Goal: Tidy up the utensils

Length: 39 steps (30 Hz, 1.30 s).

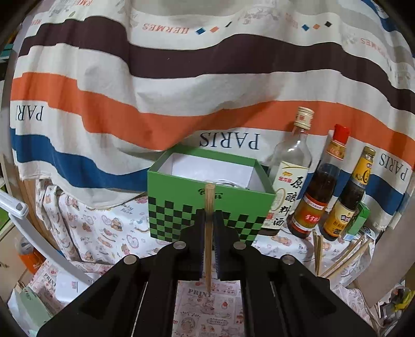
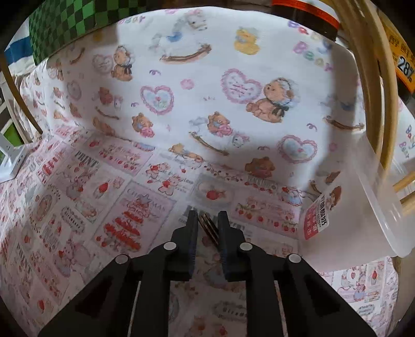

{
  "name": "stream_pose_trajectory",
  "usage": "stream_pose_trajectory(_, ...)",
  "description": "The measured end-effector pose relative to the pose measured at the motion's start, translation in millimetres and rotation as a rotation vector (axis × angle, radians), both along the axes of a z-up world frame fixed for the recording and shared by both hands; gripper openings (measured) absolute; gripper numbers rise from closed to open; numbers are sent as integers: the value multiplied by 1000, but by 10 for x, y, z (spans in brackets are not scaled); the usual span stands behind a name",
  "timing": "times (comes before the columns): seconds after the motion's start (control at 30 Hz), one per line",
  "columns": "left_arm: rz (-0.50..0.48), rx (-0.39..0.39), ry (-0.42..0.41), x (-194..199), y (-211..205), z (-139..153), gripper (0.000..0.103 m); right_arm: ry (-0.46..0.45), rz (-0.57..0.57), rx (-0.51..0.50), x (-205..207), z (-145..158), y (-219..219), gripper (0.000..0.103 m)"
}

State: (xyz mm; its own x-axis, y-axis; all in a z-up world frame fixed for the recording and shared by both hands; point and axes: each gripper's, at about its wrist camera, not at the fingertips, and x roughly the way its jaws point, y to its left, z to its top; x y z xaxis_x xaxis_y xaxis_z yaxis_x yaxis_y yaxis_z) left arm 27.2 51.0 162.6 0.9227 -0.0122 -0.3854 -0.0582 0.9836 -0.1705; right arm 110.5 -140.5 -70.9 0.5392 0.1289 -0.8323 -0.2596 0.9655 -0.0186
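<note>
My left gripper (image 1: 209, 211) is shut on a bamboo chopstick (image 1: 209, 233) that stands nearly upright between its pads, its top in front of the green checkered box (image 1: 181, 215). The box is open at the top with a white inside. My right gripper (image 2: 207, 213) points down at the patterned tablecloth (image 2: 181, 103). A metal fork (image 2: 207, 229) lies slantwise between its fingers, tines forward, touching both pads. Only the fork's front part shows; its handle is hidden behind the fingers.
Three sauce bottles (image 1: 293, 176) stand right of the box. Loose chopsticks (image 1: 317, 254) lie on the cloth beside them. In the right wrist view a clear plastic container (image 2: 384, 207) holding chopsticks (image 2: 373, 90) sits close at the right, and the green box's corner (image 2: 57, 23) at top left.
</note>
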Motion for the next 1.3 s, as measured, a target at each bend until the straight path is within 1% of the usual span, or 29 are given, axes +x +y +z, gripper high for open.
stream_pose_trajectory(0.07,-6,11,-10,-29,-33,21,5,-3,-3,1,-20,21,-59,5)
stream_pose_trajectory(0.13,-13,16,-17,-51,-62,41,5,-11,-5,17,-41,76,-124,2)
stream_pose_trajectory(0.2,-17,16,-22,-66,-75,57,5,-34,-11,52,-105,209,-207,2)
stream_pose_trajectory(0.27,-20,19,-25,-80,-88,67,5,-75,-22,76,-196,399,-288,2)
stream_pose_trajectory(0.4,-43,17,-30,-116,-130,91,5,-166,-19,191,-410,895,-445,2)
stream_pose_trajectory(0.47,-78,-3,-33,-141,-154,108,5,-222,-22,274,-526,1153,-517,2)
stream_pose_trajectory(0.5,-100,-13,-35,-158,-177,119,5,-267,-21,331,-622,1312,-613,2)
stream_pose_trajectory(0.53,-120,-21,-38,-175,-203,129,5,-298,-20,363,-663,1434,-663,2)
stream_pose_trajectory(0.6,-165,-38,-45,-209,-268,149,5,-393,-18,426,-844,1641,-802,2)
stream_pose_trajectory(0.63,-181,-61,-58,-229,-295,159,5,-424,-16,437,-887,1713,-848,2)
stream_pose_trajectory(0.7,-194,-167,-93,-263,-304,168,5,-466,-29,437,-972,1817,-973,2)
stream_pose_trajectory(0.73,-204,-208,-104,-271,-321,158,5,-480,-49,443,-1000,1844,-1037,2)
stream_pose_trajectory(0.77,-218,-231,-116,-276,-363,143,5,-511,-75,472,-1033,1865,-1151,2)
stream_pose_trajectory(0.8,-222,-235,-123,-277,-413,132,5,-538,-90,502,-1070,1882,-1247,2)
stream_pose_trajectory(0.9,-248,-214,-141,-274,-594,100,5,-626,-164,588,-1168,1865,-1502,2)
stream_pose_trajectory(0.97,-254,-235,-154,-290,-674,78,5,-688,-210,608,-1173,1803,-1636,2)
stream_pose_trajectory(1.0,-237,-240,-158,-314,-703,76,5,-685,-214,616,-1144,1759,-1702,2)
stream_pose_trajectory(1.03,-221,-247,-166,-345,-734,84,5,-660,-203,629,-1106,1691,-1757,2)
stream_pose_trajectory(1.07,-223,-259,-176,-371,-762,93,5,-648,-214,632,-1060,1634,-1787,2)
stream_pose_trajectory(1.13,-241,-280,-194,-394,-824,104,5,-664,-276,629,-1017,1529,-1863,2)
stream_pose_trajectory(1.23,-266,-265,-199,-348,-1015,103,5,-688,-317,695,-1015,1459,-2030,2)
stream_pose_trajectory(1.3,-278,-252,-194,-266,-1186,107,5,-694,-314,732,-1022,1454,-2116,2)
